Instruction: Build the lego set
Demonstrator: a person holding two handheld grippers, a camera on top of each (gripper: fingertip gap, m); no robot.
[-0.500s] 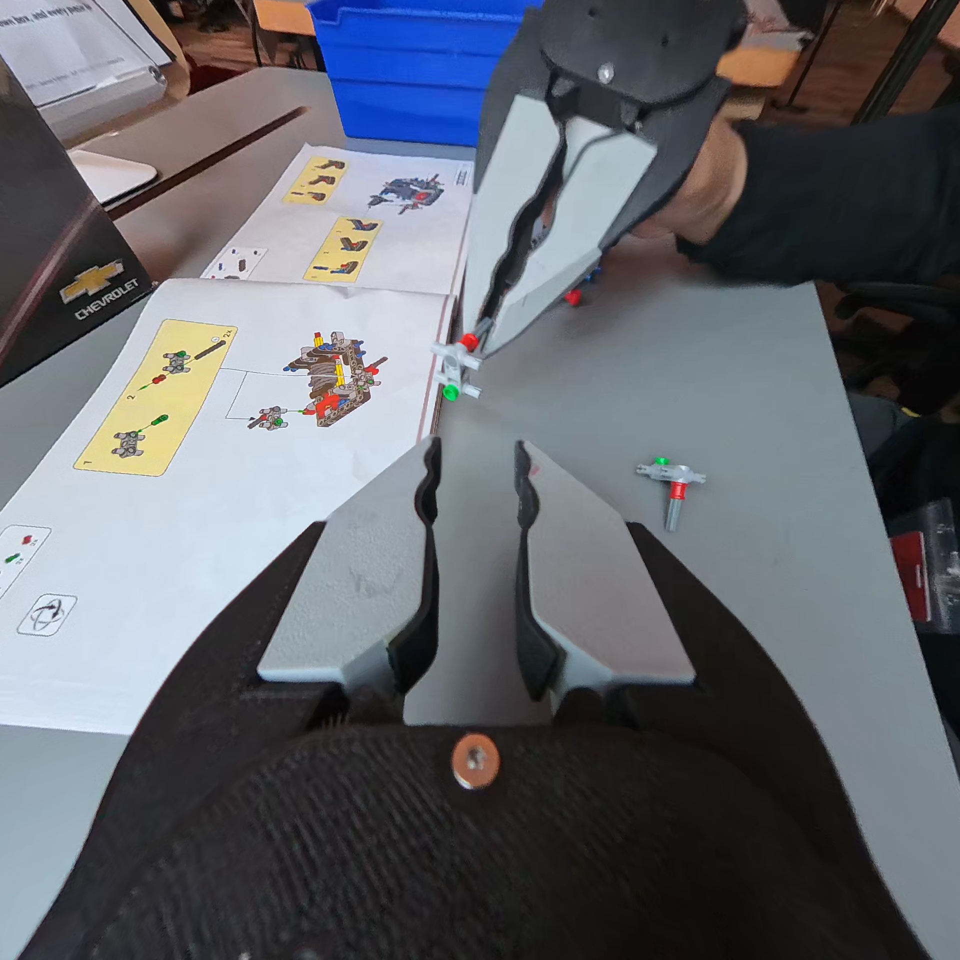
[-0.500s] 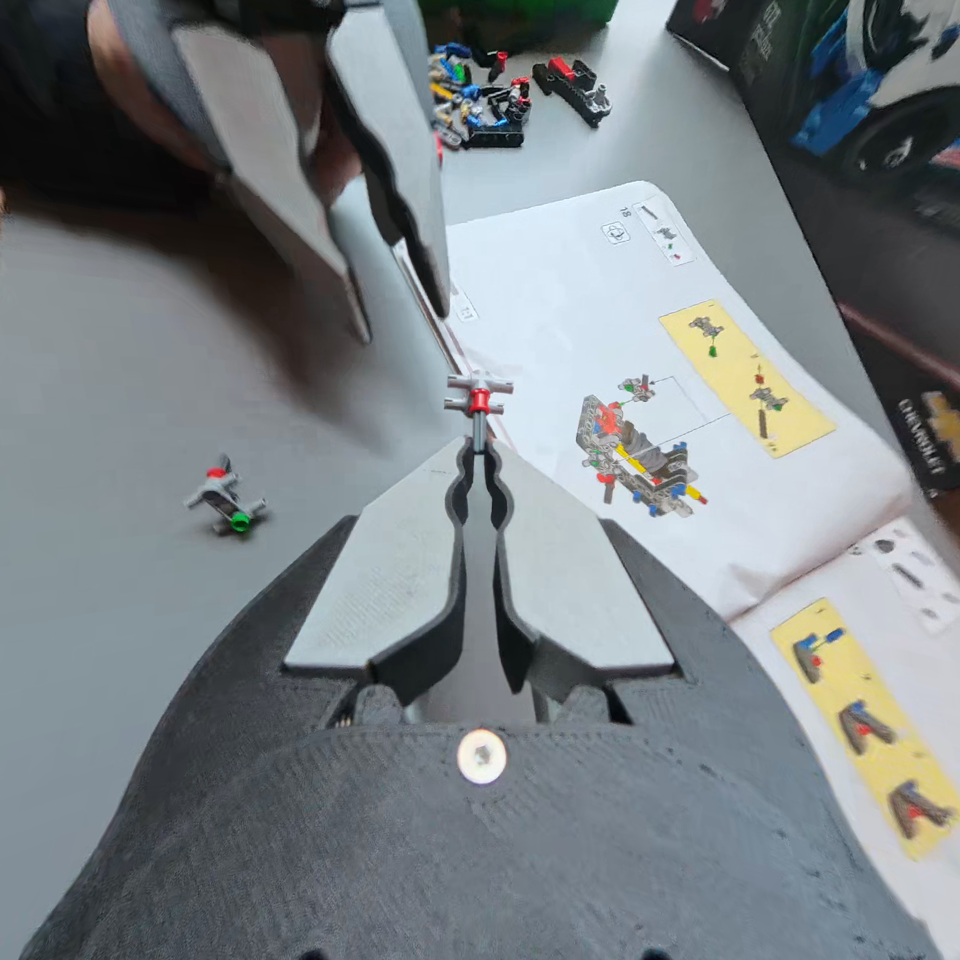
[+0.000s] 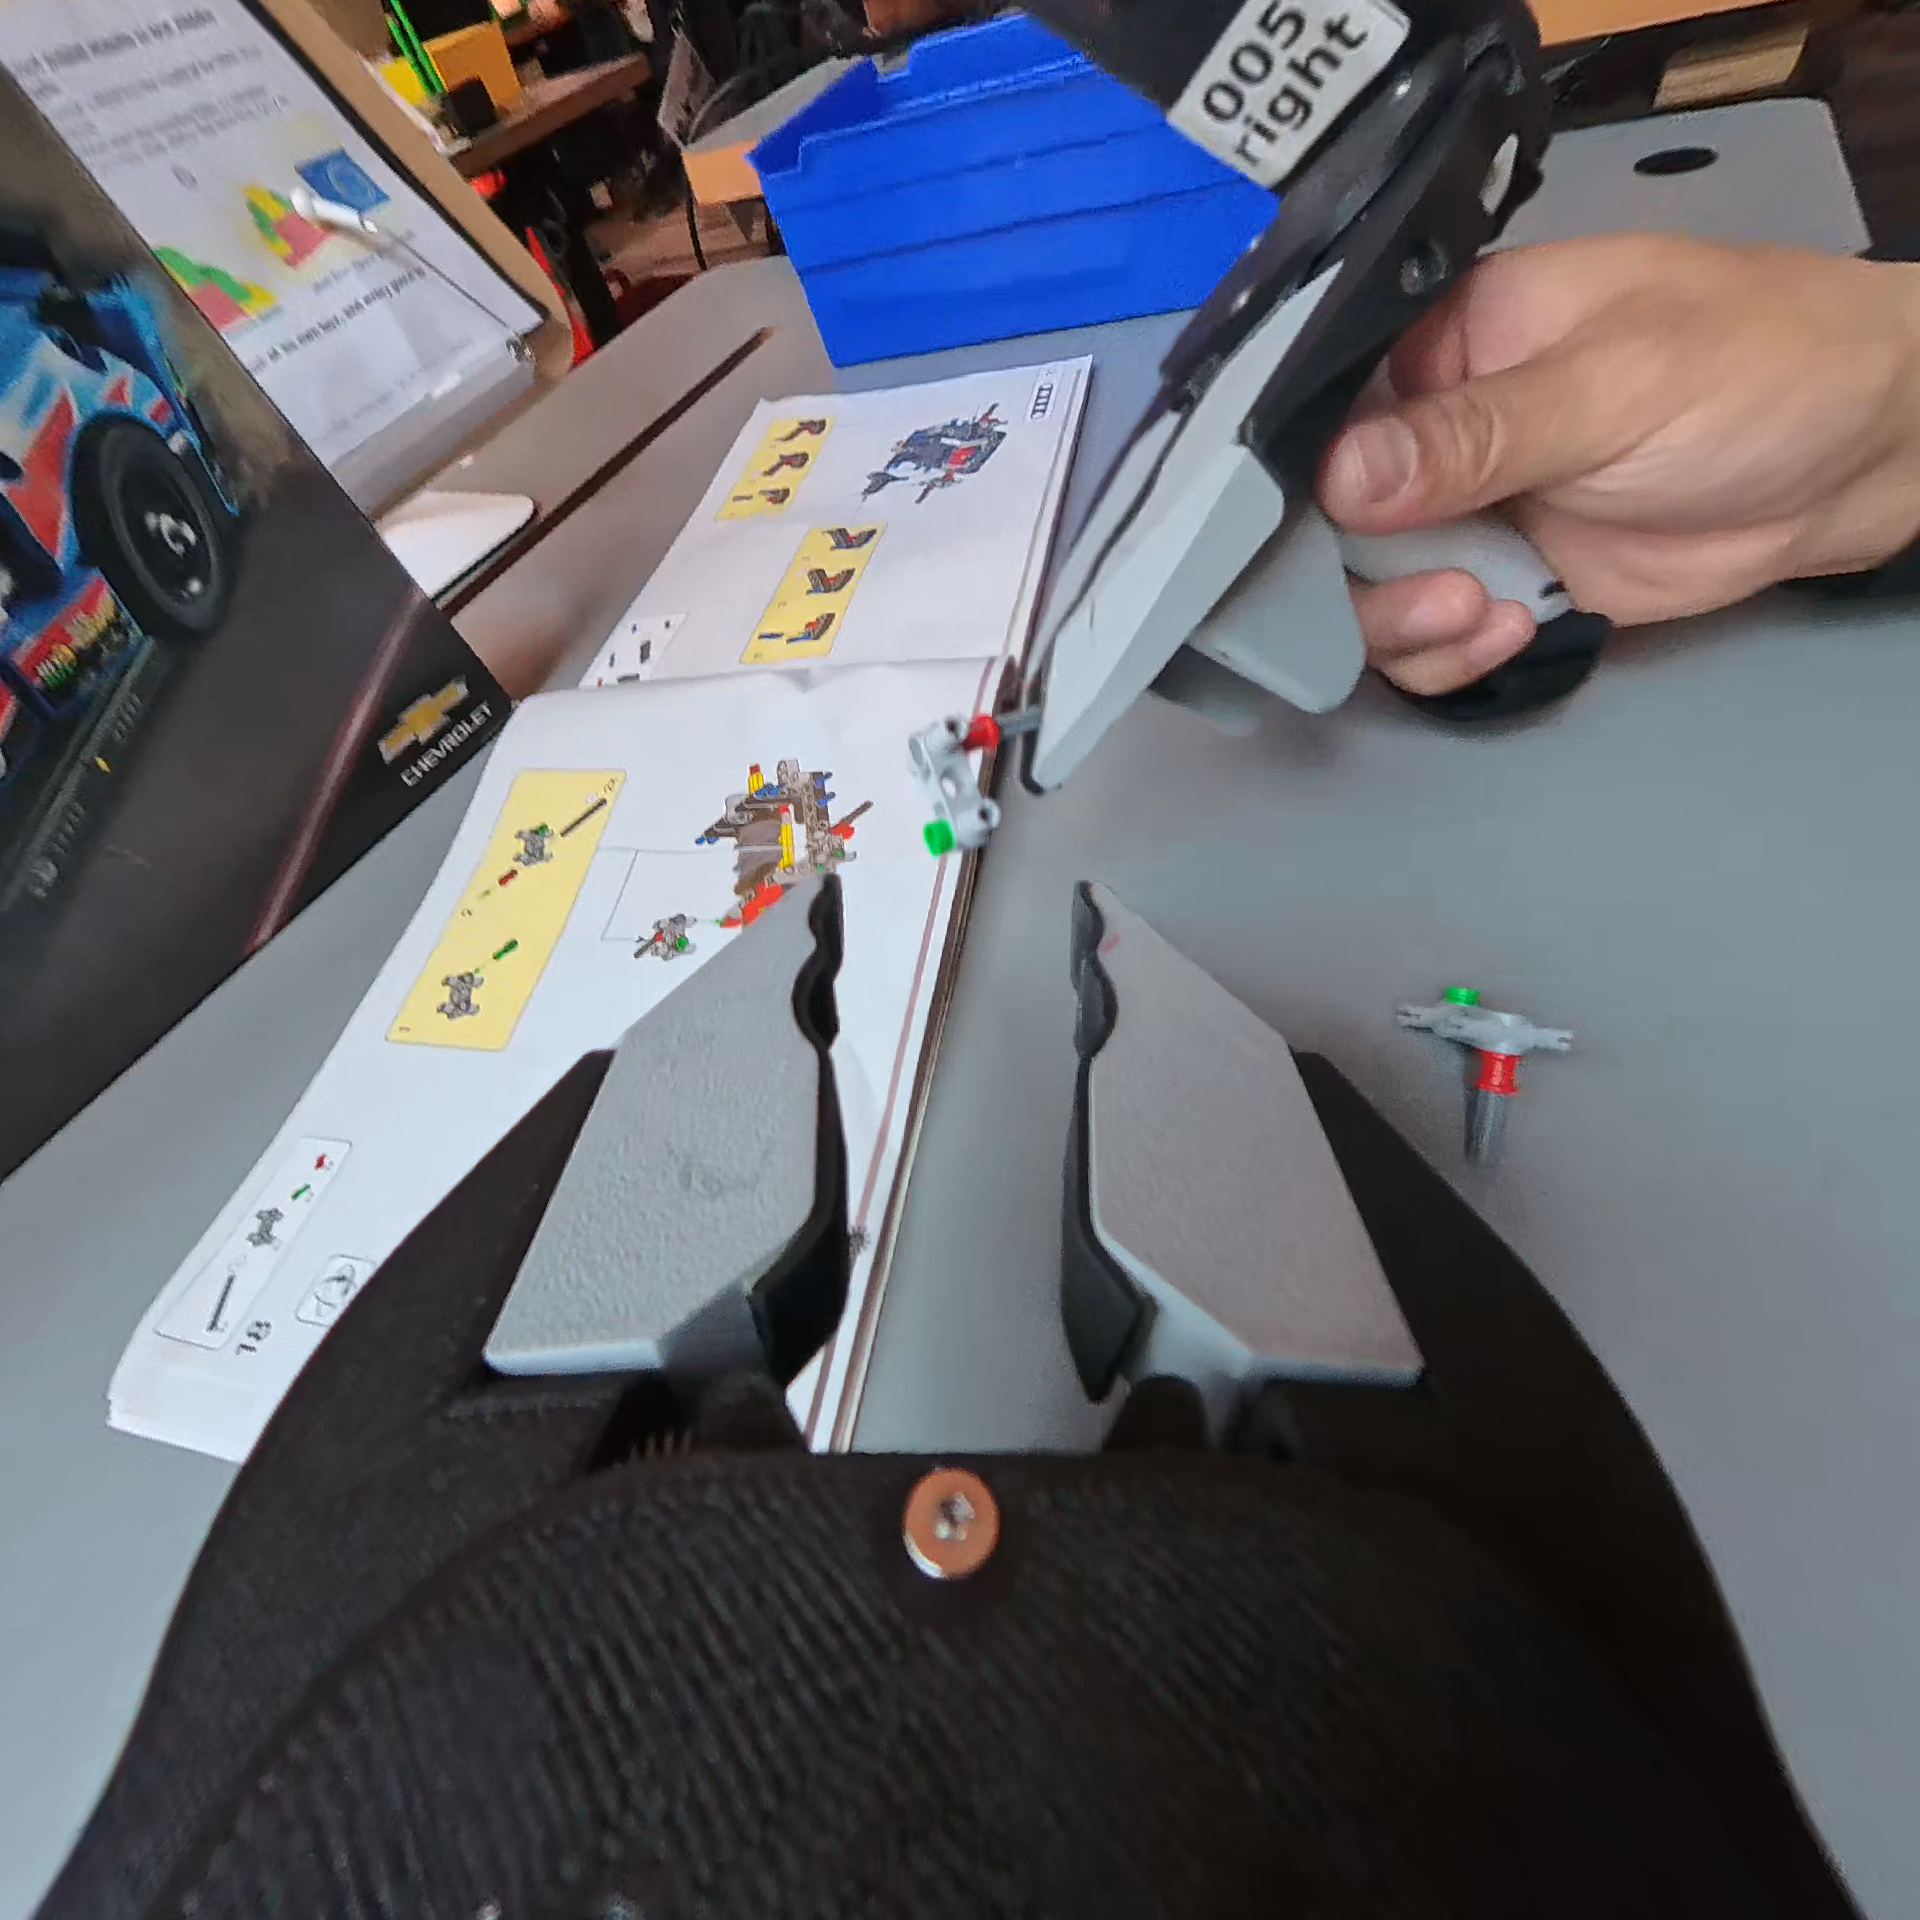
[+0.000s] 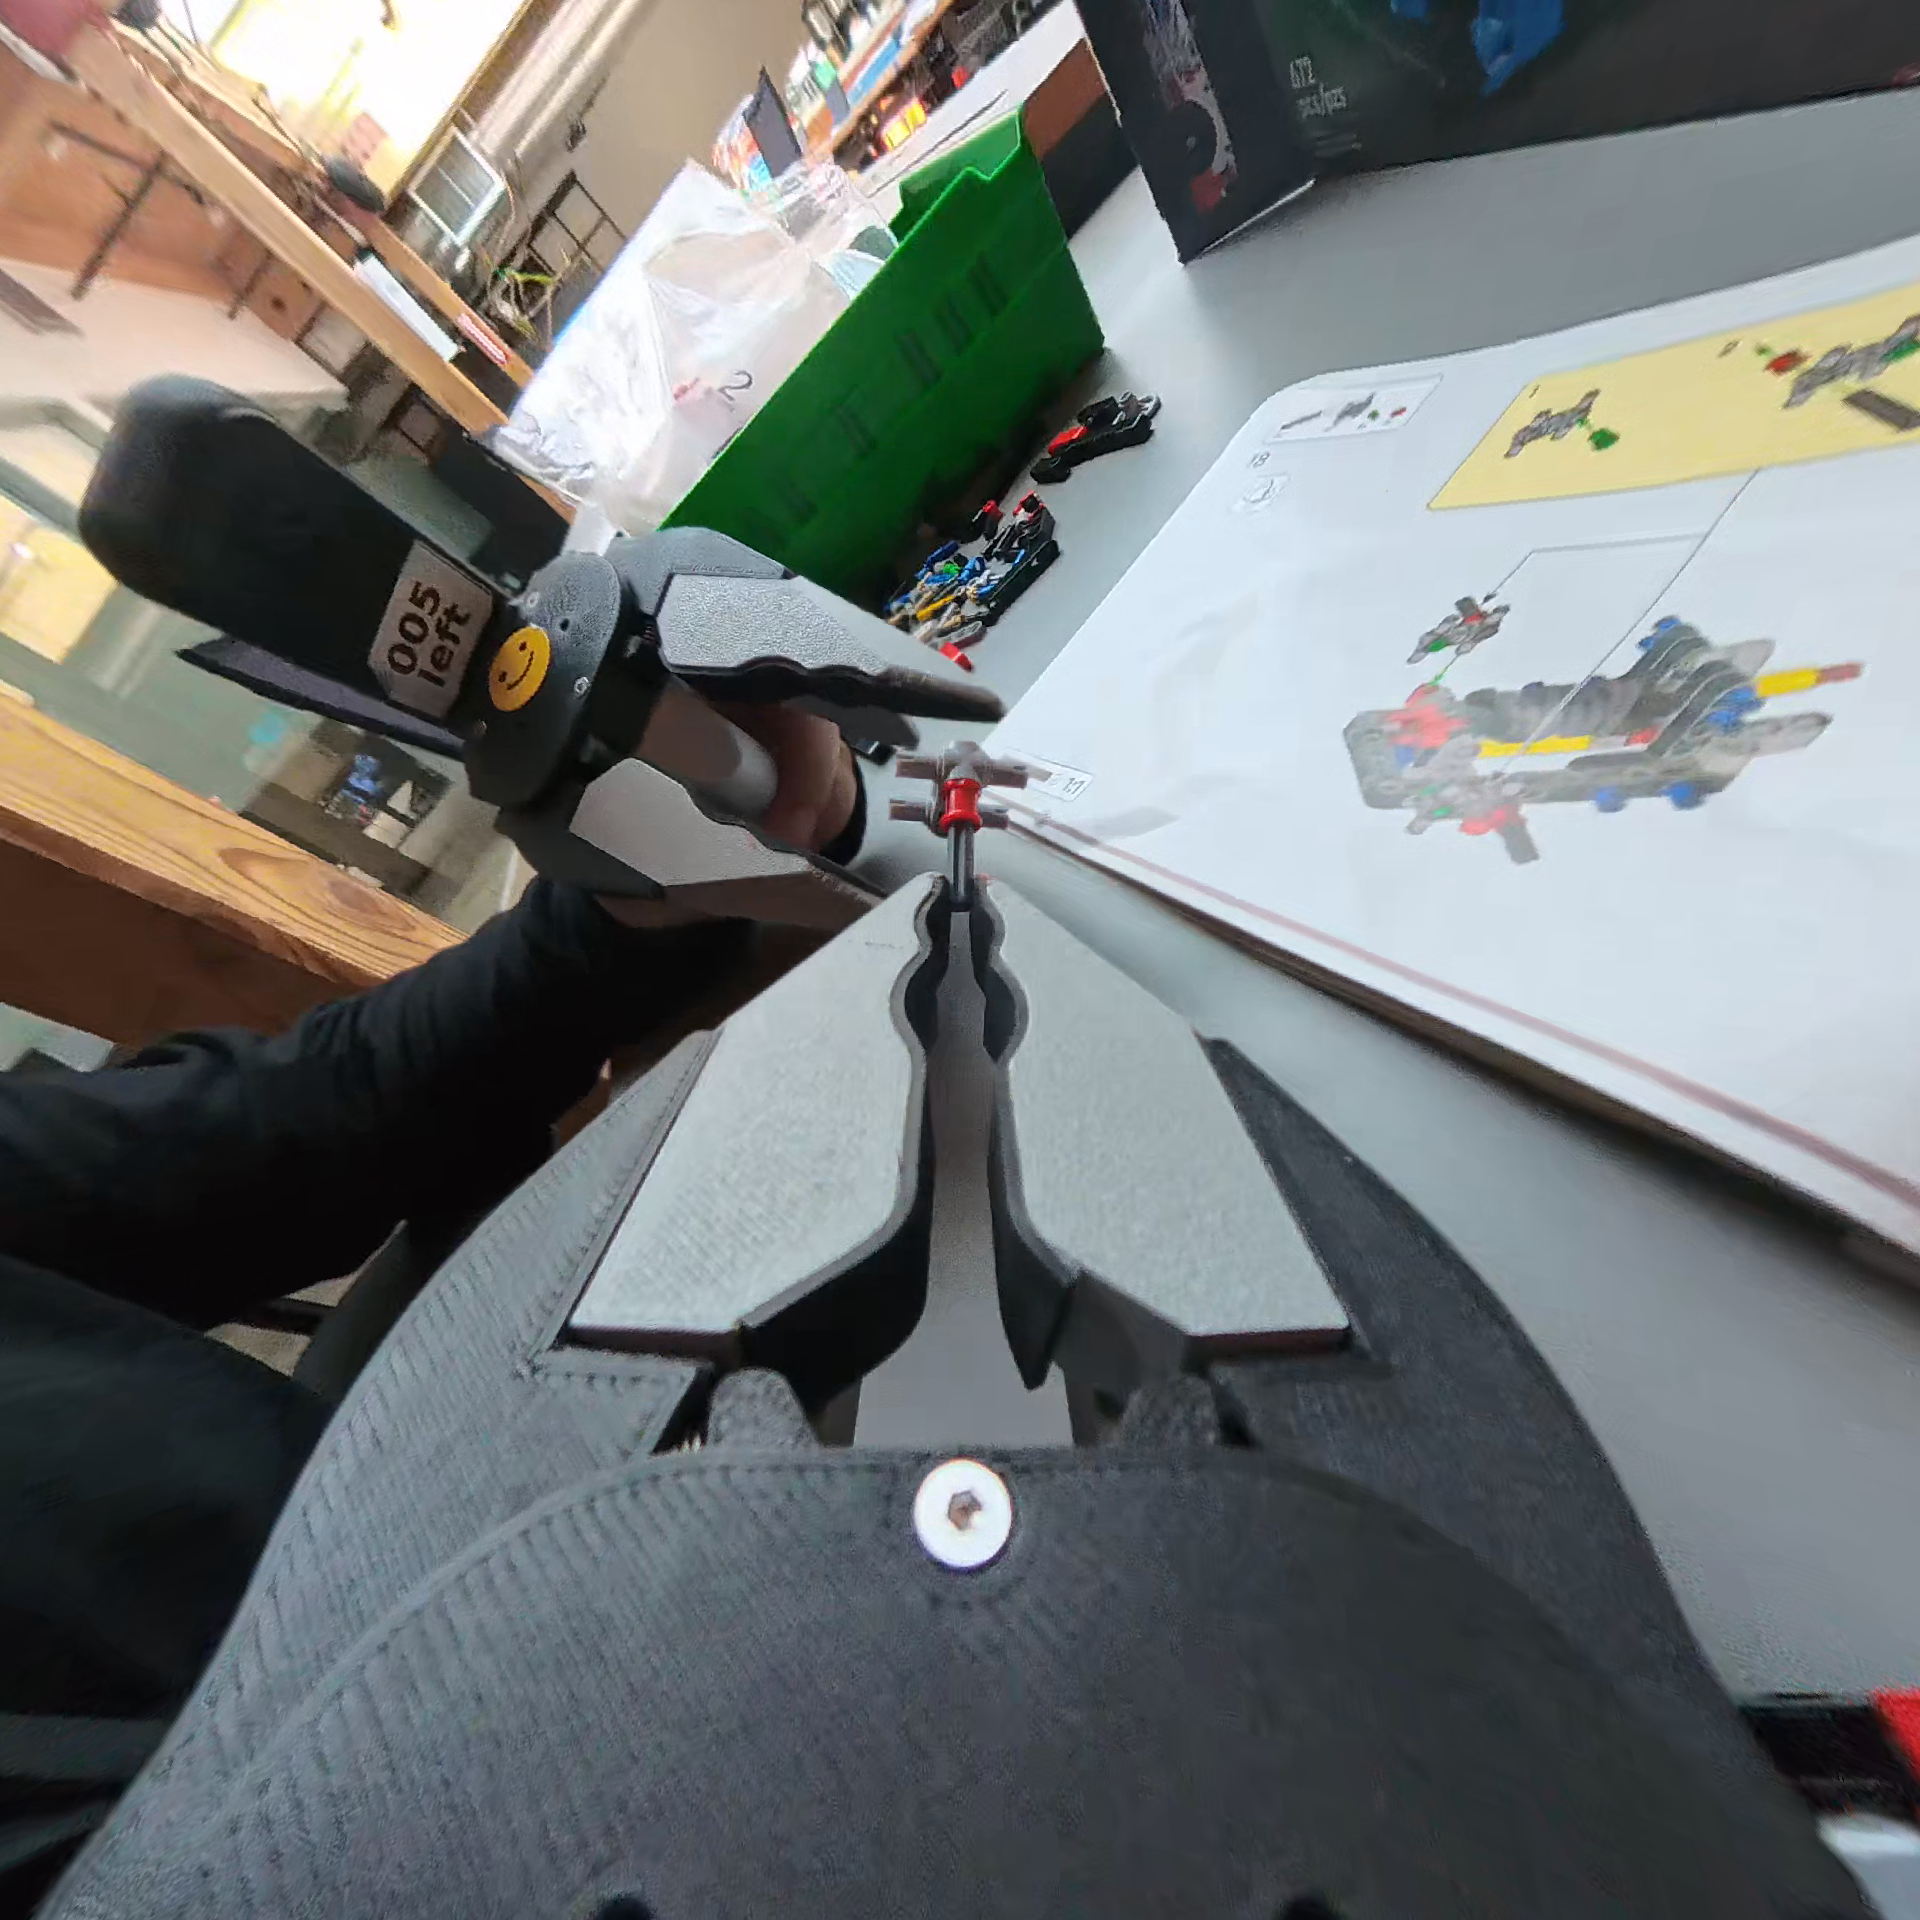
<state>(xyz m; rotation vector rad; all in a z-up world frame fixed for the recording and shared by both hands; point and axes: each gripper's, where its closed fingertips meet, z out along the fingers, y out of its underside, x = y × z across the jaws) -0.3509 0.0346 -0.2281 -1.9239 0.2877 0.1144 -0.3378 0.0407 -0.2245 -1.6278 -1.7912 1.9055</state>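
Over the manual's (image 3: 727,790) spine, my right gripper (image 4: 961,894) tilted flatter than before, still pinching the grey axle piece (image 4: 956,795); left gripper (image 3: 951,914) spread wider, empty.

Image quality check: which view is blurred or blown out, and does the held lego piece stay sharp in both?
Left wrist view: small grey lego piece with red bush sharp, black car box blurred at the edge. Right wrist view: piece slightly soft, open instruction booklet smeared, window area top left overexposed.

Each hand-held gripper (image 3: 951,904) has grey fingers, black ribbed body, one screw; black sleeves.
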